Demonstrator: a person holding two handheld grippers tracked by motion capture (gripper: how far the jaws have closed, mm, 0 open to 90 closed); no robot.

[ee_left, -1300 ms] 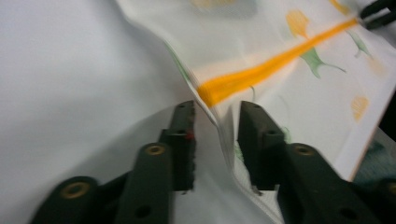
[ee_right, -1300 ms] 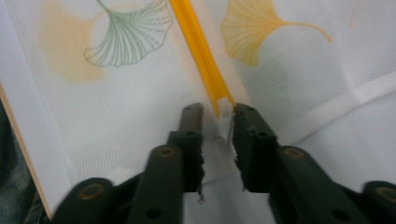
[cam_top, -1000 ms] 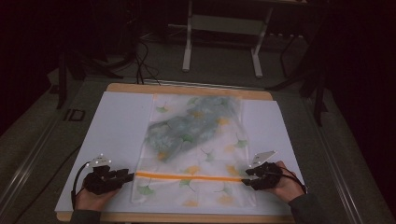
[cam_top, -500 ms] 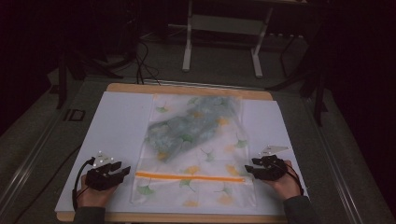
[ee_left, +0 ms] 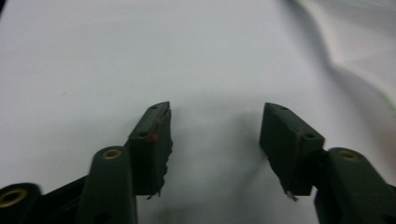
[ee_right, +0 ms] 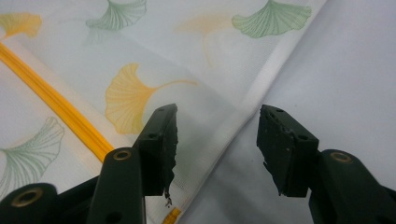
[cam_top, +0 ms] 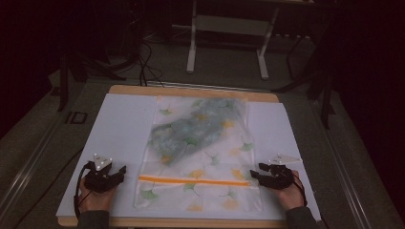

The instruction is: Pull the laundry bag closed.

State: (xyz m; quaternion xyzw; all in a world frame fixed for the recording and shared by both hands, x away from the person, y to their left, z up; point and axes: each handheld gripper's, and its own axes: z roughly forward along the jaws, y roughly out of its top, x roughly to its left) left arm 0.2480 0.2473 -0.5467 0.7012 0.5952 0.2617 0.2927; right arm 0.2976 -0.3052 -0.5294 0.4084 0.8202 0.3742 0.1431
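A translucent zip bag [cam_top: 200,152] printed with green and yellow ginkgo leaves lies flat along the middle of a desk [cam_top: 119,129] covered in white sheeting, its orange zip strip [cam_top: 193,181] running across the end nearest the person. A bundle of blue-green cloth [cam_top: 191,131] shows through the bag's far half.

The person's hands rest at the near edge of the desk, one on each side of the bag. The left claw [cam_top: 116,174] sits just off the bag's left edge, level with the orange strip and apart from it; its jaws have just been opening and now stand wide, with nothing between them. In the left gripper view the left claw [ee_left: 215,140] hangs over bare white sheeting, the bag's edge a pale blur at upper right.

The right claw [cam_top: 255,175] sits at the bag's right edge, close to the end of the zip strip. Its jaws too have just been opening and are spread wide. In the right gripper view the right claw [ee_right: 217,144] straddles the bag's white hemmed edge, which runs on a slant between the two jaws, one jaw over the printed film and the other over plain sheeting; neither pad presses on the bag. The orange strip passes just beside that first jaw, and a yellow ginkgo leaf [ee_right: 128,95] sits just beyond its tip.

Past the desk's far end, the legs of a white metal stand [cam_top: 227,43] rise from the dim floor, with dark cables trailing nearby.
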